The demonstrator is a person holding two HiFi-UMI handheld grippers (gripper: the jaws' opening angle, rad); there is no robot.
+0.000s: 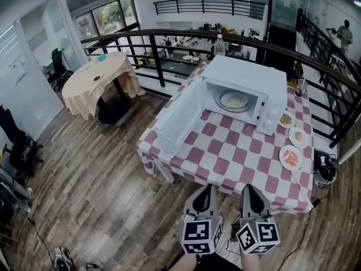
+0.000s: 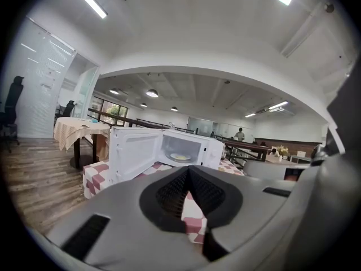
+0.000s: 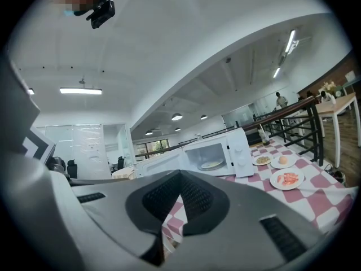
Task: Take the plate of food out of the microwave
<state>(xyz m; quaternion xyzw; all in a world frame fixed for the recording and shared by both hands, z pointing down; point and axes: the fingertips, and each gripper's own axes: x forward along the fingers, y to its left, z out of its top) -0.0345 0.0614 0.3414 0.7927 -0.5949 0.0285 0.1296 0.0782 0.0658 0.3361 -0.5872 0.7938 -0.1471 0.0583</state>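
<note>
One plate of food sits inside the white microwave, whose door is swung wide open to the left. The microwave stands at the far side of a table covered in a red-and-white checked cloth. Three small plates of other food lie in a row on the cloth, just right of the microwave. At the table's near edge, well apart from the microwave, the person holds both claws side by side, pointing roughly level toward the open oven. The left claw has its jaws together with nothing between them. The right claw is likewise closed and empty.
</note>
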